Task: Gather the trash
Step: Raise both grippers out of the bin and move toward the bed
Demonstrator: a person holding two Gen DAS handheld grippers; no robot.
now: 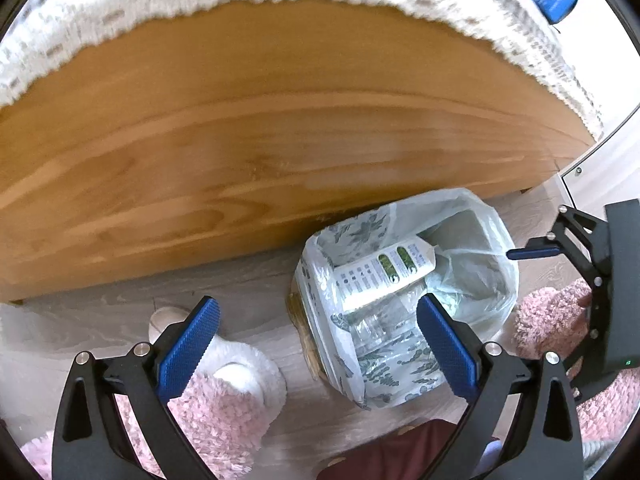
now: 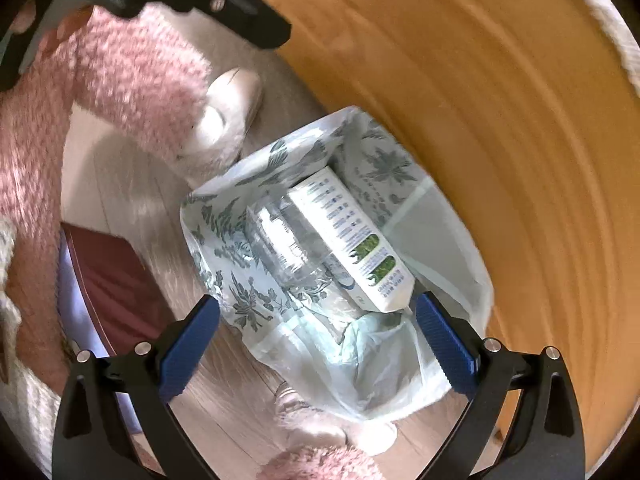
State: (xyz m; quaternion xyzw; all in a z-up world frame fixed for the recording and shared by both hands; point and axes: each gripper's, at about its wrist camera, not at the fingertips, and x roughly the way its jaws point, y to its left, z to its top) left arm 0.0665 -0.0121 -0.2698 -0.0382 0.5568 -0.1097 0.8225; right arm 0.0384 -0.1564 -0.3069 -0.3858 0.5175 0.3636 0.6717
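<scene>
Carton lies tilted lengthwise in the bag (gabled end up); both grippers' fingers wide, empty.

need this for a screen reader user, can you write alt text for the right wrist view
Looking down between the open, empty right gripper into a bin lined with a leaf-print plastic bag, holding a white carton beside a clear plastic bottle. A wooden panel stands behind it; pink fuzzy slippers stand alongside.

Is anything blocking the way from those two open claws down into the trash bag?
Nothing visible does. Both the left hand-held gripper and the right hand-held gripper are open and empty above the bag-lined bin, whose mouth is uncovered. A white carton and a clear plastic bottle already lie inside.
</scene>
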